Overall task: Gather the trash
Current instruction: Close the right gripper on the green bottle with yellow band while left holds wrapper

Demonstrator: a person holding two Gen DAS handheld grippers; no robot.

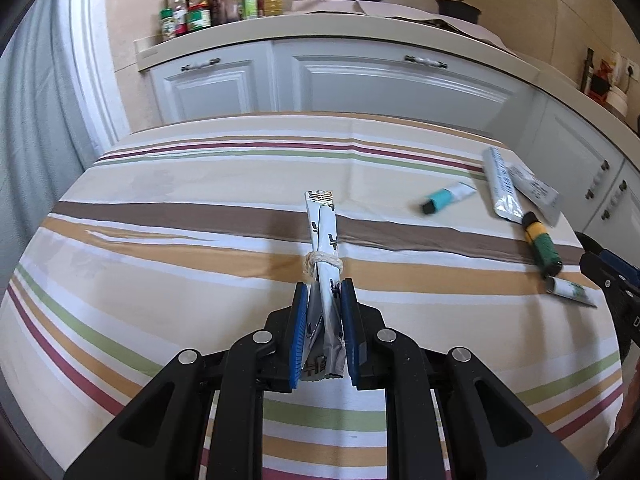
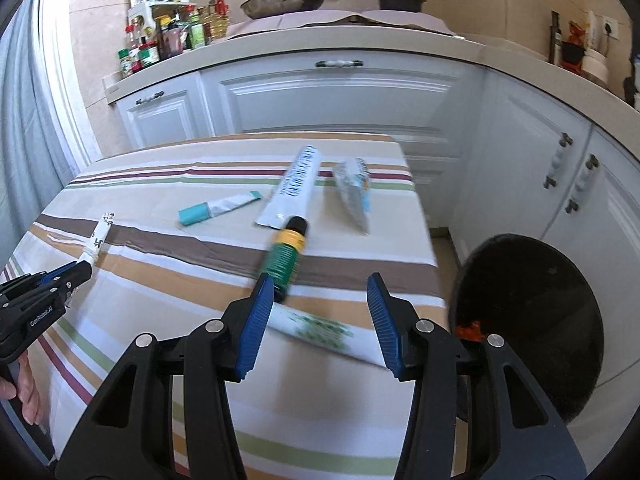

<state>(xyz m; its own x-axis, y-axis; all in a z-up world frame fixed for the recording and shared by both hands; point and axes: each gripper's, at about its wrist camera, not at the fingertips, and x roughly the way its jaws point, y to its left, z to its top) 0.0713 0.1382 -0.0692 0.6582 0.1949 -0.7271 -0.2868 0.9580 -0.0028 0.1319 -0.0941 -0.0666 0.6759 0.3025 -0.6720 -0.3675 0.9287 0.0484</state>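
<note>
My left gripper (image 1: 324,292) is shut on a white and silver wrapper bundle (image 1: 326,232) tied with string, held above the striped tablecloth (image 1: 160,280). In the right wrist view the same left gripper (image 2: 86,270) and bundle (image 2: 98,240) are at the left. My right gripper (image 2: 320,292) is open and hangs over a white tube with green print (image 2: 316,328) lying crosswise under its fingers, which do not touch it. Beyond it lie a green, yellow and black cylinder (image 2: 286,258), a teal-capped tube (image 2: 218,210), a long white tube (image 2: 290,196) and a silver sachet (image 2: 354,196).
A black round bin (image 2: 532,320) with something orange inside stands off the table's right edge. White kitchen cabinets (image 2: 320,96) run behind and to the right, with spice bottles (image 2: 160,44) and a pan (image 2: 284,0) on the counter. A hand (image 2: 24,396) shows at lower left.
</note>
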